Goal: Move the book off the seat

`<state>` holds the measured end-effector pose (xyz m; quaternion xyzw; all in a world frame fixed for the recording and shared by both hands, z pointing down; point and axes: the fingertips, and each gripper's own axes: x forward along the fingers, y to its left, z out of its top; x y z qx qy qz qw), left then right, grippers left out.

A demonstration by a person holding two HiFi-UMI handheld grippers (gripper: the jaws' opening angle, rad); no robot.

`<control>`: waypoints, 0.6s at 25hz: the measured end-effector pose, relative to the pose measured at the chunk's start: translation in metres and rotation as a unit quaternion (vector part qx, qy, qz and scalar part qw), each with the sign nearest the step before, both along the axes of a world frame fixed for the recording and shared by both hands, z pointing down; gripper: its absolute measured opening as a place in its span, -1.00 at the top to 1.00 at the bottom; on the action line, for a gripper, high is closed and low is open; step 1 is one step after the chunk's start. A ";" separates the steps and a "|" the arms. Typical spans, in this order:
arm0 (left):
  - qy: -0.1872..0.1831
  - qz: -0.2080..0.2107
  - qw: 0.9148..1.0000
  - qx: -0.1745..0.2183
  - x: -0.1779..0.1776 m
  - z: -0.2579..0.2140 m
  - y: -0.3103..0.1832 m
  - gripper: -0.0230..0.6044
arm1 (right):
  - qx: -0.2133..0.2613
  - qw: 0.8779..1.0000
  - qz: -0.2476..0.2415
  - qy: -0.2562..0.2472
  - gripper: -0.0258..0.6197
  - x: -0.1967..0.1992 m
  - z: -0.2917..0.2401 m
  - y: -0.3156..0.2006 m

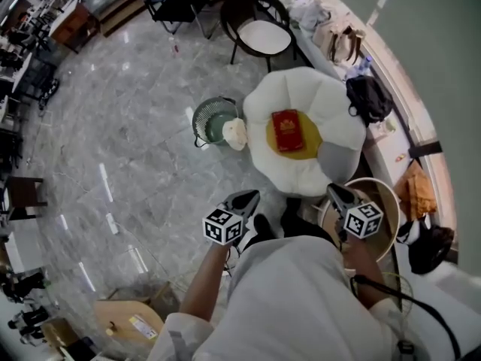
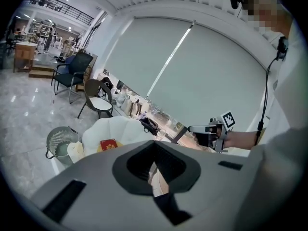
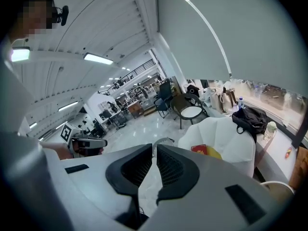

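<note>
Both jaw pairs closed, empty: left gripper point(image 1: 248, 196), right gripper point(image 1: 335, 192). Flat red book point(image 1: 287, 131) lies on yellow centre of puffy white petal-shaped seat point(image 1: 264, 100), ahead of and between my grippers, well apart.

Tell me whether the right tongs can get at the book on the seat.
Probably yes: the book lies bare on the seat, nothing between it and the right tongs, which are shut and short of it.
</note>
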<state>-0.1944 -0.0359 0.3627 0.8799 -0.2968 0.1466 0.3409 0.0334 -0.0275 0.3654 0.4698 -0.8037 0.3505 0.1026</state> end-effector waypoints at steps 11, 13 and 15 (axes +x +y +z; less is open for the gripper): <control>-0.042 -0.016 0.999 -0.014 0.067 0.030 -0.051 0.92 | -0.021 0.997 -0.070 0.010 0.76 0.052 0.054 -0.062; -0.045 -0.017 0.999 -0.022 0.074 0.038 -0.054 0.92 | -0.028 0.997 -0.073 0.009 0.76 0.059 0.062 -0.068; -0.054 -0.013 0.998 -0.030 0.081 0.048 -0.055 0.92 | -0.035 0.997 -0.070 0.005 0.76 0.065 0.070 -0.073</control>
